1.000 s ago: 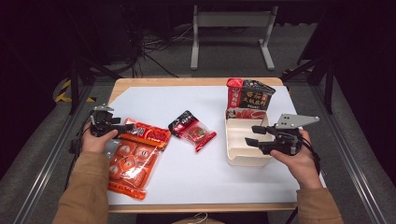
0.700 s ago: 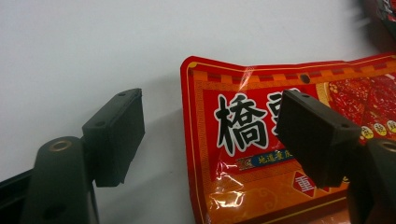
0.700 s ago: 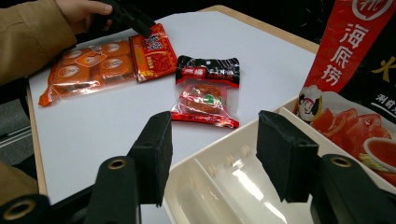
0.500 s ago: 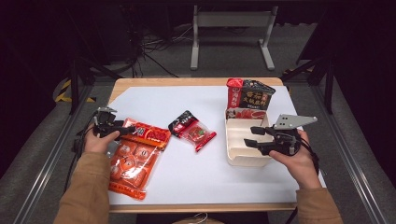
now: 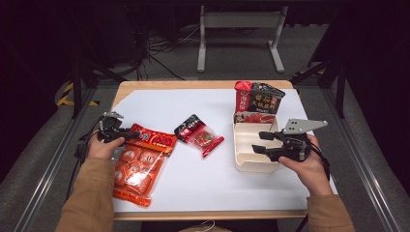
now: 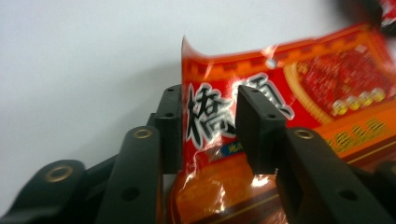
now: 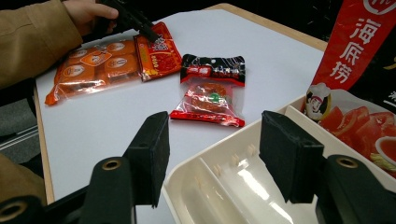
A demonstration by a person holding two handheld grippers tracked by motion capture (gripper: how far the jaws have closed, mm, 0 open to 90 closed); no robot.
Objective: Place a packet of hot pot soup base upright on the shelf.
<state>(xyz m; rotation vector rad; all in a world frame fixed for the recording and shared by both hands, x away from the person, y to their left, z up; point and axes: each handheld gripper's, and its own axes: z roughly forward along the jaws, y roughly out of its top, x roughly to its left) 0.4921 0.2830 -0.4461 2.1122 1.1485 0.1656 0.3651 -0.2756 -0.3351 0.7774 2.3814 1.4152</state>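
Left gripper [image 6: 208,135] has just been closing its jaws around the top edge of the orange snack bag [image 6: 289,107]; in the left gripper view the bag's printed header stands between the two pads, one pad against its side and the other with a sliver of gap that I cannot rule out as contact. From the high view that gripper [image 5: 126,136] sits at the bag's [image 5: 140,164] upper left corner, the rest of the bag lying flat on the white table [image 5: 193,183].

Right gripper [image 5: 258,143] hangs with jaws apart over the cream divided tray [image 5: 251,164], holding nothing; its jaws have just been opening a little. A small red packet [image 5: 199,135] lies between bag and tray. Two upright sauce packs [image 5: 258,99] stand behind the tray. Beyond the table, dark floor, cables and a grey metal stand [image 5: 239,29].
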